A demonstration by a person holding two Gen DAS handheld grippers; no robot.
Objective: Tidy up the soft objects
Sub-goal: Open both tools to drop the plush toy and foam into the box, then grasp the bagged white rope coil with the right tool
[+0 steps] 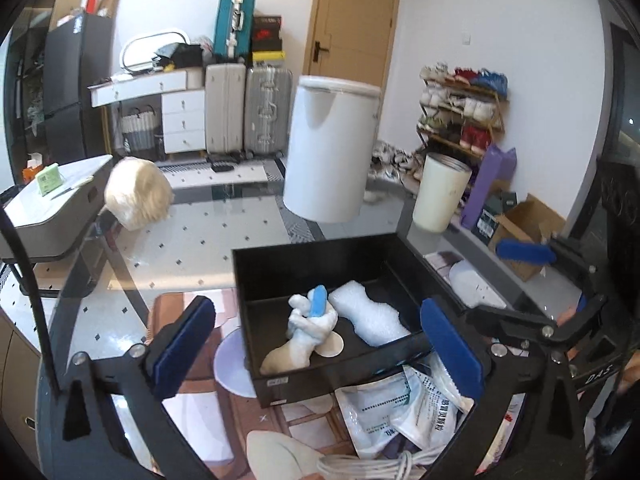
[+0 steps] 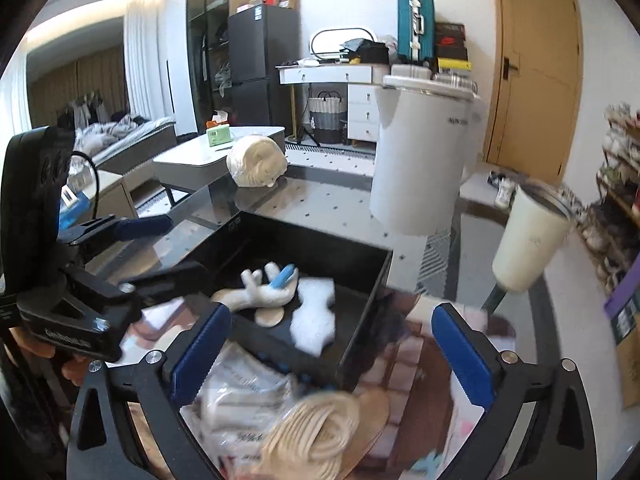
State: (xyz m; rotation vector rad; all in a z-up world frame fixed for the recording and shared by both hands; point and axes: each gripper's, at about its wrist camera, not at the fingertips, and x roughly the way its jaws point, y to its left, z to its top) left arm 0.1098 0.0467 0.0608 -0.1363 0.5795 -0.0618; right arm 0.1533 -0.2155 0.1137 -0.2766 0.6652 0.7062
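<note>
Hovering over the black tray (image 1: 320, 384), left gripper (image 1: 316, 344) and right gripper (image 2: 328, 344) both have jaws wide apart, empty. Foam piece (image 1: 370, 318) and plush toy (image 1: 308, 332) lie inside. Next grab: go for the plastic packets (image 1: 400, 408) beside the tray's near wall, pinch mid-bundle (slippery). Only the right view shows the bed (image 2: 120, 136).

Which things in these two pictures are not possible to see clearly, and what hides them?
- Coiled rope: right wrist view, blurred and cut off by the bottom edge.
- Plastic packets: left wrist view, print too small to read, partly behind the left gripper.
- Black tray: its front inside floor is hidden by the near wall.
- Round disc: mostly under the plush toy.
- Shoe rack: right wrist view, blurred at the edge.
</note>
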